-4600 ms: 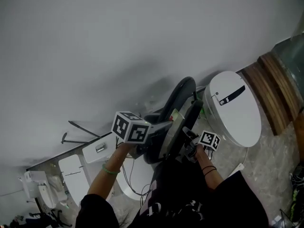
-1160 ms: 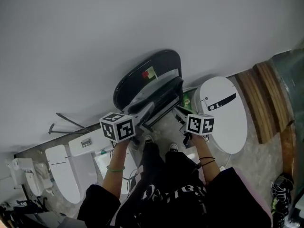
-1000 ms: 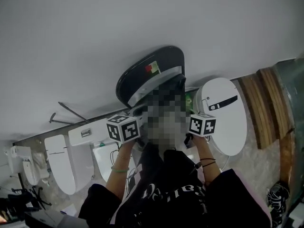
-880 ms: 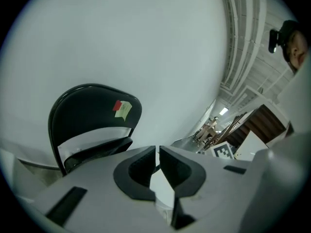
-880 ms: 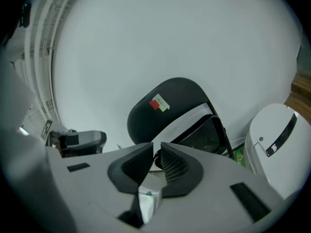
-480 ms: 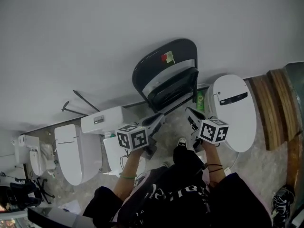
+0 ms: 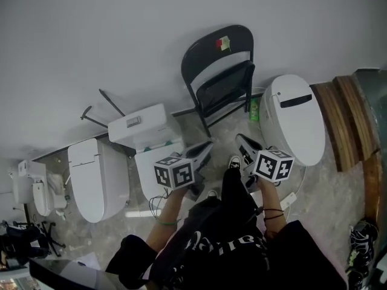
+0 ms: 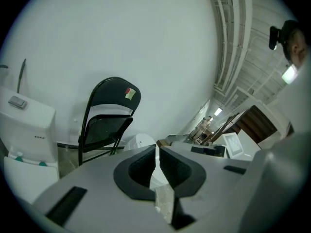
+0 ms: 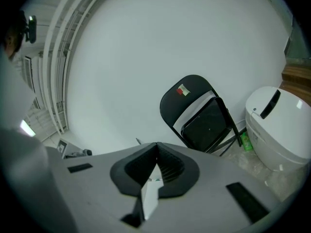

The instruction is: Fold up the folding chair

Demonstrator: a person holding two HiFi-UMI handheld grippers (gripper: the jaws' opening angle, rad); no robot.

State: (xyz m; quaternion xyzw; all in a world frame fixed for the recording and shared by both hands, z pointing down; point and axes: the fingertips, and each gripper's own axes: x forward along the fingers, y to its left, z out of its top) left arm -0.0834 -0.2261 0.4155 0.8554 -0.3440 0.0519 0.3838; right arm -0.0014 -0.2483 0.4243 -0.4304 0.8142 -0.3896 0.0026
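Note:
The black folding chair (image 7: 221, 77) stands folded flat, leaning against the white wall between two toilets. It also shows in the left gripper view (image 8: 109, 125) and the right gripper view (image 9: 204, 115), well beyond the jaws. My left gripper (image 7: 207, 145) hangs in the air short of the chair, its jaws all but together with only a thin slit and nothing between them (image 8: 156, 147). My right gripper (image 7: 239, 139) is beside it, equally far from the chair, tips touching and empty (image 9: 156, 144).
A white toilet with a tank (image 7: 145, 141) stands left of the chair, another toilet (image 7: 94, 180) farther left. A rounded white toilet (image 7: 296, 116) is on the right, with a green bottle (image 7: 254, 109) by the chair and wooden steps (image 7: 351, 119) beyond. The person's shoes (image 7: 233, 162) show below.
Both grippers were at the folded chair a second ago. They have drawn back from it, and the chair stays leaning on the wall by itself.

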